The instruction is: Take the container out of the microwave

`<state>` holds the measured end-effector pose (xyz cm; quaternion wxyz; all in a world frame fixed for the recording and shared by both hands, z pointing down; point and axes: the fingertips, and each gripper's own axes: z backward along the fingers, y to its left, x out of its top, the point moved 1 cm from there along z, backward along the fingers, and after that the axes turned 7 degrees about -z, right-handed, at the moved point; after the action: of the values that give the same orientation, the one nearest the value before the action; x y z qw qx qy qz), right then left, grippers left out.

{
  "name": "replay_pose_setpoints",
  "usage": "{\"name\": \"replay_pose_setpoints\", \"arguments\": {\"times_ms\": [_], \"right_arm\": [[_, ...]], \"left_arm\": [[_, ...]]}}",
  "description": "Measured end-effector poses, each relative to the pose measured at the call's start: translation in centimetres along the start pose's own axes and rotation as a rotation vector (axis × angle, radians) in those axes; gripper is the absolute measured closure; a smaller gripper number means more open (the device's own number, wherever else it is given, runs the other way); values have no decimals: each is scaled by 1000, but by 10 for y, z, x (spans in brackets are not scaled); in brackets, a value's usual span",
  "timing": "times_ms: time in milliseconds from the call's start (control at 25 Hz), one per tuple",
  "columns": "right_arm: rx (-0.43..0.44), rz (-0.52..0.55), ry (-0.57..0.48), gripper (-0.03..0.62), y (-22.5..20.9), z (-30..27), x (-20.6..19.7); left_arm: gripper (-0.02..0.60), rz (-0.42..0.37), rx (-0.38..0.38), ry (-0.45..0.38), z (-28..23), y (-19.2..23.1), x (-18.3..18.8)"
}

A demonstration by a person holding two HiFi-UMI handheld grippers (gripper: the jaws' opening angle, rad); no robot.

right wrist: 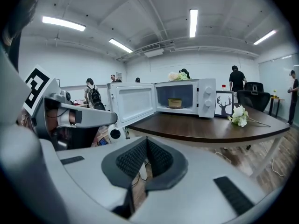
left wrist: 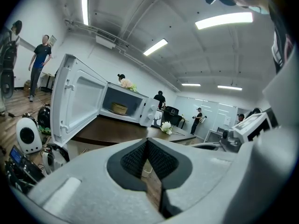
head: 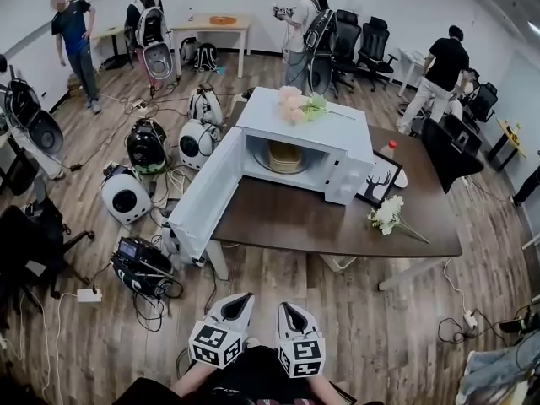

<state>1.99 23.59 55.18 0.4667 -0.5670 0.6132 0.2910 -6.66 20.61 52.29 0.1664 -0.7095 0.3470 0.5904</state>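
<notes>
A white microwave (head: pixel 337 146) stands on the dark wooden table (head: pixel 287 222), its door (head: pixel 207 194) swung wide open to the left. Inside on the turntable sits a tan round container (head: pixel 284 155), also seen in the left gripper view (left wrist: pixel 120 108) and the right gripper view (right wrist: pixel 175 103). Both grippers hover low at the near edge of the head view, well short of the table. My left gripper (head: pixel 244 298) is shut and empty, its tips meeting (left wrist: pixel 146 141). My right gripper (head: pixel 286 308) is shut and empty too (right wrist: pixel 146 140).
White flowers (head: pixel 388 216), a framed deer picture (head: pixel 377 183) and a red-capped bottle (head: pixel 389 148) sit on the table's right part. Flowers (head: pixel 295 104) lie on the microwave. Round devices (head: pixel 126 194) and cables crowd the floor left of the table. Several people stand at the back.
</notes>
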Motion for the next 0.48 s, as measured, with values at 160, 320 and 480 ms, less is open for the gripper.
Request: {"name": "replay_pose_setpoints", "arguments": {"times_ms": [160,320,480], "right_arm": [[28,-17,9,586,-2,-9,2],[33,-27,3,586,-10,-19,7],[15,-38,1,586,-26,-32,14]], "left_arm": [[572,-6,8,-4,-10,6,6],[572,-10,12,-1,-26,13,10],[572,-9,-6,0,-49,18,15]]}}
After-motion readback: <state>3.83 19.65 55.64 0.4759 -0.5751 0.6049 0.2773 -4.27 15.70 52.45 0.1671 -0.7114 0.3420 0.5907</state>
